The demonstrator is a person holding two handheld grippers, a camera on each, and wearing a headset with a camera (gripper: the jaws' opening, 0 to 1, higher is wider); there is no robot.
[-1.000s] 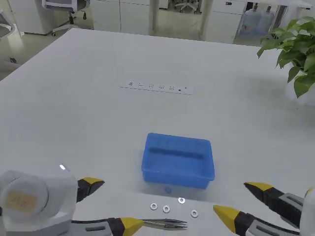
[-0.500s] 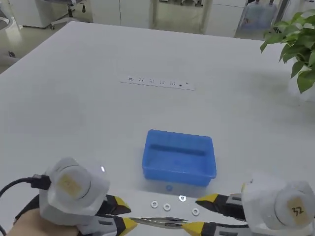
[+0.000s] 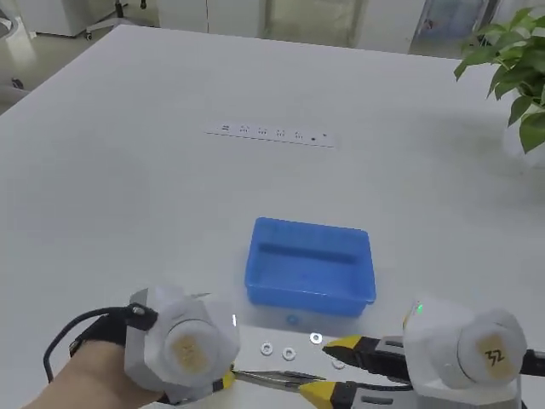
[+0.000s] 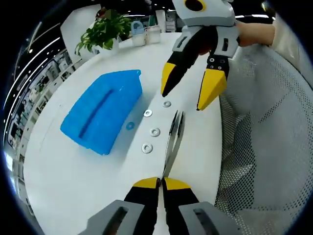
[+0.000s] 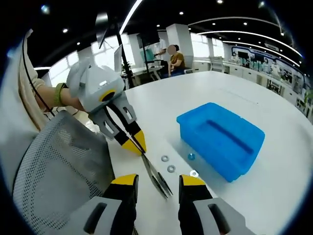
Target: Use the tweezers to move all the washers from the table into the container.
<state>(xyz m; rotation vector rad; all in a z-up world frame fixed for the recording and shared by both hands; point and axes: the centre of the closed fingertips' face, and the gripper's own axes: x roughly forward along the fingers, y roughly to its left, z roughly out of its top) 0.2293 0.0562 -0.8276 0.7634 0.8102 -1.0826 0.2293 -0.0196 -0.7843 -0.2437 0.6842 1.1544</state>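
**Head view.** A rectangular blue plastic container (image 3: 311,273) stands open on the smooth white tabletop (image 3: 128,187). Small silver metal washers (image 3: 289,353) lie loose just in front of it, and none can be seen inside. Slim steel tweezers (image 3: 272,377) lie on the person's side of the washers, spanning from the left gripper (image 3: 223,382) to the right gripper (image 3: 332,368). A recessed white socket strip (image 3: 268,134) sits beyond the container, and a leafy green plant (image 3: 515,68) is at the far right.

**Left gripper view.** Its own jaws are together, clamped on the rear end of the tweezers. Four washers lie in a loose row between the tweezers and the container. A small blue ring (image 4: 129,126) lies near the container wall.

**Right gripper view.** Its own jaws are apart, one on either side of the tweezers' tip end, apparently without contact. A grey mesh chair back (image 5: 58,161) stands beside the tabletop. Beyond it is an open office with ceiling lights.

**Risks, as judged.**
- An off-centre squeeze by the right jaws could twist the thin arms or lever the tweezers out of the left hold.
- Swinging tips could sweep the washers and scatter them across the slick surface.
- The flat washers offer little edge to pinch.
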